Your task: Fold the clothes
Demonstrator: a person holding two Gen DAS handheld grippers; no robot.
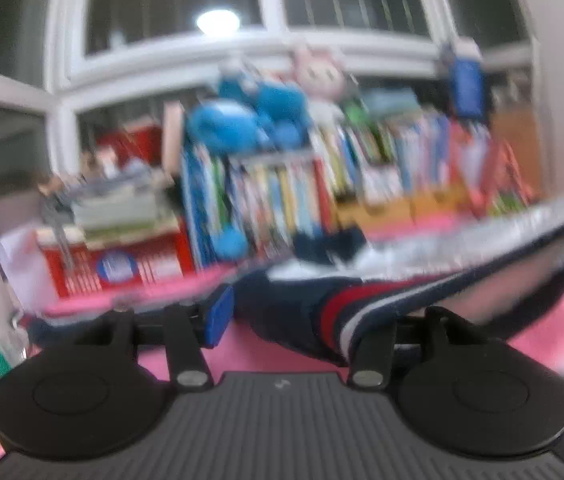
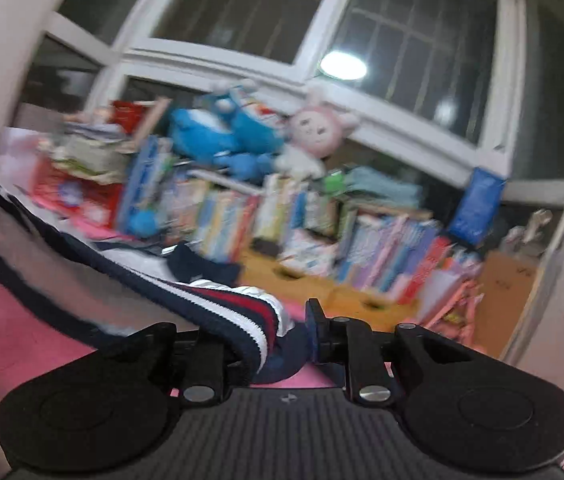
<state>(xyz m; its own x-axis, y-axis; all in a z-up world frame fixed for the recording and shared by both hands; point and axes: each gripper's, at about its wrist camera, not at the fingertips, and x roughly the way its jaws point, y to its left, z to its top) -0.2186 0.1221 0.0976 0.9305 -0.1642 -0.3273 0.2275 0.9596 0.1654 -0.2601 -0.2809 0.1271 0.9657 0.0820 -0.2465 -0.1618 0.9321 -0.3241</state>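
Left wrist view, blurred: left gripper (image 1: pixel 302 316) apparently wide around garment (image 1: pixel 362 304); only right view shows right gripper (image 2: pixel 269 340) clamping it.

You can read no text in either view; blur smears everything. The book spines (image 1: pixel 282 200) at twelve o'clock show only colour bands. The red box (image 1: pixel 121 268) at nine o'clock carries a blue round label and white lines, illegible. The blue packet (image 2: pixel 478 204) at two o'clock shows unreadable print.
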